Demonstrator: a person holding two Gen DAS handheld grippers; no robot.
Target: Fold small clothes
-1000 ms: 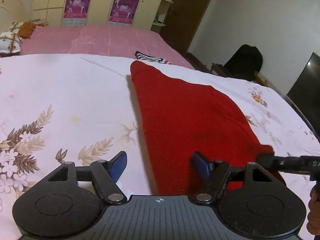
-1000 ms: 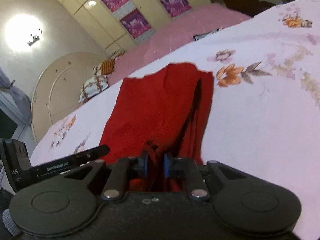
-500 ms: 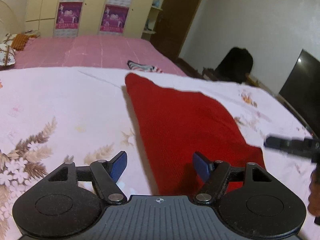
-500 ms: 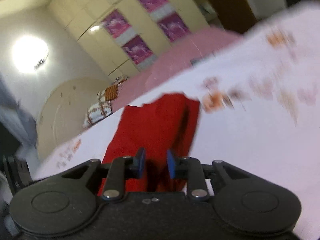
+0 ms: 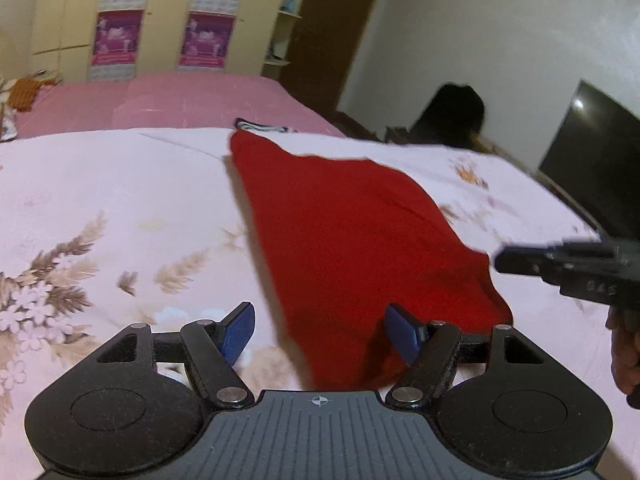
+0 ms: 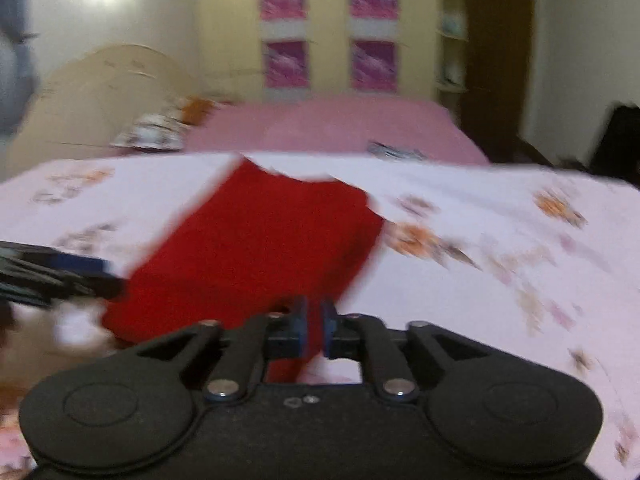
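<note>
Your right gripper (image 6: 315, 326) has let go of the red knit garment (image 5: 352, 240) and rolled level; its jaws, just closing, stand narrowly apart with nothing pinched. Your left gripper (image 5: 320, 332) is spread wide over the garment's near edge. Farther off, it lies folded on the floral sheet (image 5: 100, 200), a striped garment (image 5: 260, 126) beyond.

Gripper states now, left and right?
Left gripper: jaws open wide, empty.
Right gripper: jaws just closing, narrow gap, nothing between; red knit garment lies free.
</note>
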